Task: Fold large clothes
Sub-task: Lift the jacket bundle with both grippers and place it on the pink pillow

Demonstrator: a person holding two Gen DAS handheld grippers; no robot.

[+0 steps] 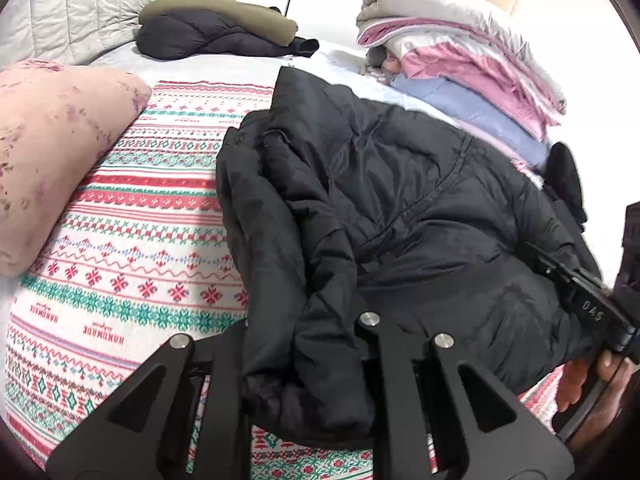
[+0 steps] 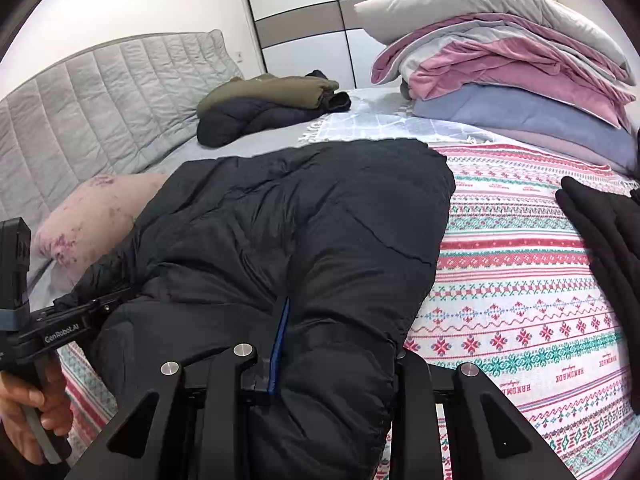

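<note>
A black puffer jacket (image 1: 400, 208) lies spread on the patterned blanket (image 1: 132, 248) that covers the bed, and both tools grip it at its near edge. The left tool (image 1: 304, 392) comes in low and level over the blanket, its fingers clenched on a thick bunched fold of the jacket — the padded fabric bulges up between them and hides the tips. The right tool (image 2: 332, 396) is held the same way, low and pointing along the bed, closed on another wad of the jacket, with a blue pad (image 2: 280, 344) showing on the inner face of one finger. In the right wrist view the person's left hand (image 2: 28, 416) wraps the grip of the left tool from below; the left wrist view shows fingers of the right hand (image 1: 588, 380) curled round the other handle. A pink pillow (image 1: 52, 152) sits beside the jacket, folded dark coats (image 2: 268, 108) lie farther up the bed, and a stack of folded bedding (image 2: 512, 68) stands at the far corner.
</note>
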